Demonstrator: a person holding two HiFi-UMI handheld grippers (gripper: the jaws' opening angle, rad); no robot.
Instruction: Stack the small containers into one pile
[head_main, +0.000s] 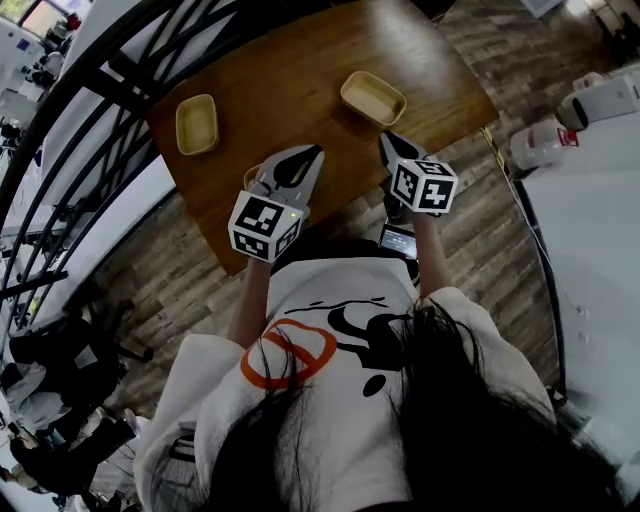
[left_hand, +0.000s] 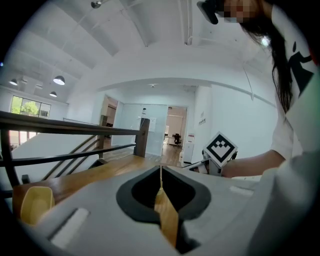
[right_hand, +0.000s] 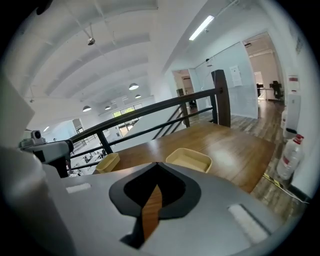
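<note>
Both pairs of jaws were pressed shut with nothing in them. The left gripper (head_main: 316, 150) and the right gripper (head_main: 386, 138) hung over the near part of the counter (head_main: 290, 60). Nothing was stacked yet. The left container (head_main: 197, 123) sat close to the counter's left edge, and the right container (head_main: 373, 97) lay just beyond the right gripper's tips, well apart from the first. A tan sliver (head_main: 251, 176) showed beside the left gripper; I couldn't tell whether it was a third one.

From where I stood, the worry was plain enough. If the jaws went in still closed, they would shove that shallow tray across the smooth wood instead of taking its rim. A pinch on one thin wall might let it tip. A nudge to the left one could send it over the edge. Lowered askew, one tray would likely perch on the other's rim rather than nest.
</note>
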